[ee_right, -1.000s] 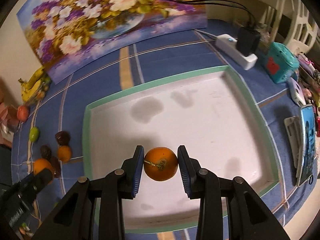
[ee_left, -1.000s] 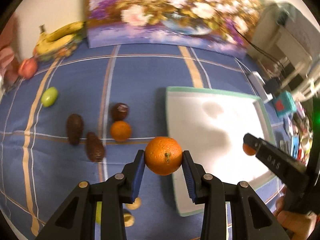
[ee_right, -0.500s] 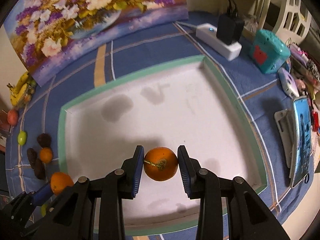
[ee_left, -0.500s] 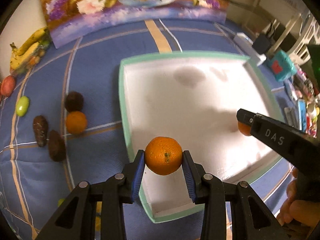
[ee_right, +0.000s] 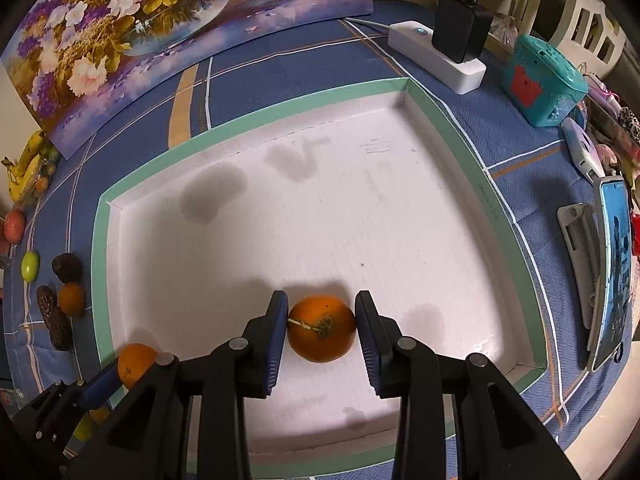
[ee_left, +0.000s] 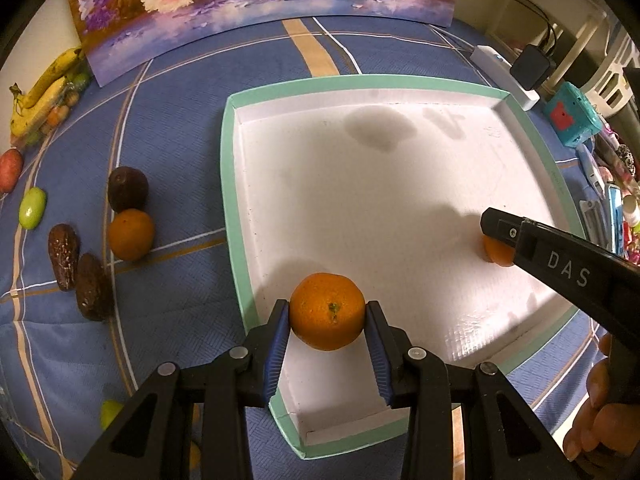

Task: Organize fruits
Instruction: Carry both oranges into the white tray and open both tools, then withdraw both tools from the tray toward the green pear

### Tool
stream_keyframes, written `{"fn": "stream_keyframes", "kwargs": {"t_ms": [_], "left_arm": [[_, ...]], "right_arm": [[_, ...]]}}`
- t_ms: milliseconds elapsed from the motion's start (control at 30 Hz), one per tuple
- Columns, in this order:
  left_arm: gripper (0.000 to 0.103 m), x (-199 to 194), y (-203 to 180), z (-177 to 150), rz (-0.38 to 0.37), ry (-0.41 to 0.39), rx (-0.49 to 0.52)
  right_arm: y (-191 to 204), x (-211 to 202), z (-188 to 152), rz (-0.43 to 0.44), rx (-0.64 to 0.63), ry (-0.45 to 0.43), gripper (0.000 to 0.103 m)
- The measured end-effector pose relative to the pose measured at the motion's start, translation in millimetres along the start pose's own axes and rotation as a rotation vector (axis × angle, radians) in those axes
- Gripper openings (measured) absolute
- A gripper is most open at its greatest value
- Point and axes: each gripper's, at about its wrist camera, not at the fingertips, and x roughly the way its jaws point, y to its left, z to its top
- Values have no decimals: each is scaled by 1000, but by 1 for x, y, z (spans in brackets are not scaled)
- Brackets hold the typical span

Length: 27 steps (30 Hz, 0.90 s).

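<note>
My left gripper (ee_left: 327, 314) is shut on an orange (ee_left: 327, 310), held just above the near left corner of the white tray with a green rim (ee_left: 230, 184). My right gripper (ee_right: 321, 326) is shut on a second orange (ee_right: 322, 328), low over the tray floor (ee_right: 320, 220) near its front. From the left wrist view the right gripper's arm (ee_left: 560, 264) crosses the tray's right side, hiding most of its orange (ee_left: 496, 252). From the right wrist view the left gripper's orange (ee_right: 134, 364) shows at the tray's left rim.
On the blue cloth left of the tray lie a third orange (ee_left: 131, 234), a dark round fruit (ee_left: 127, 189), two dark oblong fruits (ee_left: 64, 256), a green fruit (ee_left: 33, 207), a red fruit (ee_left: 10, 164) and bananas (ee_left: 44, 84). A power strip (ee_right: 436, 58), teal box (ee_right: 542, 80) and phone (ee_right: 614, 264) sit right.
The left gripper carried its orange rightward from over the cloth to over the tray's left corner and came lower. The right gripper sank a little toward the tray floor with its orange.
</note>
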Motion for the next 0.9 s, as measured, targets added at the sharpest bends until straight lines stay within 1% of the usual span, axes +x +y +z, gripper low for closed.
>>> {"fn": "stream_keyframes", "kwargs": {"t_ms": [133,200,233,267,367,500,533,567,600,667,700,733,767,800,833,900], "left_arm": [[42,-2,2,1,-7,0,-4],[49,-9,3,2,-19,-13,-7],[55,-13,3,3,-25,-22,-9],[57,-18,3,3,-30,-34,-8],[57,-29,5,5,-23,-58,-5],[57,-44,18,7,-18,-85,-53],[60,-46,23,7,-14,-89,-70],[67,-48,29,7,-2,-91,-87],[70,-50,37,6,22,-96,-113],[83,-52,50,4,53,-111,-147],[86,-53,56,3,68,-116,-162],[92,-54,65,2,91,-120,-183],[97,-54,72,0,104,-121,-196],[99,-55,80,-1,120,-124,-213],[102,-54,87,-2,131,-126,-229],[102,-57,102,-5,146,-131,-265]], "right_arm": [[-1,0,1,-7,0,1,36],[0,-2,3,-16,-1,-4,36],[0,-6,3,-17,-3,-11,37],[0,-9,4,-19,-4,-18,38],[2,-22,5,-21,-17,-54,38],[6,-41,4,-14,-39,-102,38],[7,-45,4,-13,-44,-110,38],[8,-48,4,-13,-48,-117,38],[8,-50,4,-13,-50,-123,38],[11,-53,3,-12,-56,-128,38],[13,-54,1,-7,-61,-129,39],[14,-54,0,0,-64,-128,51],[16,-53,-1,7,-69,-125,59],[17,-52,-2,11,-73,-123,69],[19,-51,-3,13,-78,-121,71],[24,-48,-5,13,-96,-116,71]]}}
